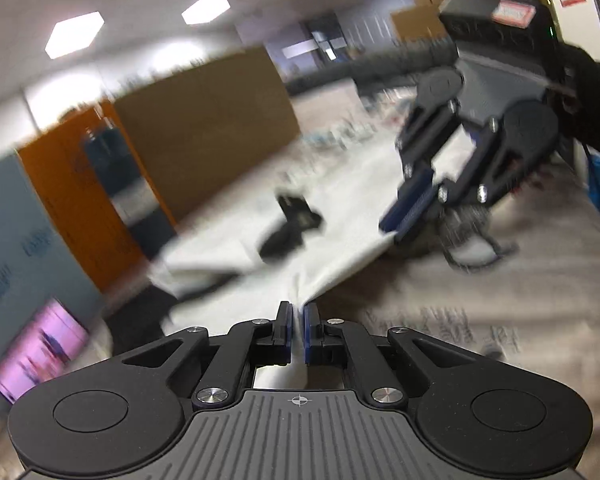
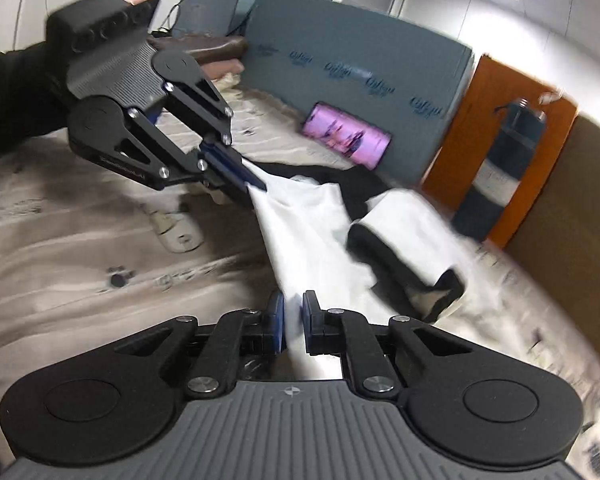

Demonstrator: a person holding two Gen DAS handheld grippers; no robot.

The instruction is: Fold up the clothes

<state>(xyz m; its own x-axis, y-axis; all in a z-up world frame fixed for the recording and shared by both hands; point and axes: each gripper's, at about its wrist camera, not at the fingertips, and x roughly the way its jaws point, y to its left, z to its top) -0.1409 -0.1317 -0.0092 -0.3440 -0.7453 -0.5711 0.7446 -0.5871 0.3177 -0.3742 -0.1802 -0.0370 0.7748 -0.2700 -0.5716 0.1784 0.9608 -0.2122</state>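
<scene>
Garment [image 1: 332,240] stretched between both clamped hand-held grippers.

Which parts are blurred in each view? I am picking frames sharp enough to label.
Left wrist view: the white garment with black trim, the room and the right gripper are smeared; the left gripper is crisp. Right wrist view: garment and patterned beige bedsheet streak; the right gripper's body is sharp.

left gripper [image 1: 297,316]: black linkages, silver screws | fingers [image 1: 310,320]: blue pads | sleeve [image 1: 598,100]: black

Ceiling panels [image 1: 74,34] bright; heavy motion blur, fisheye-warped edges.
</scene>
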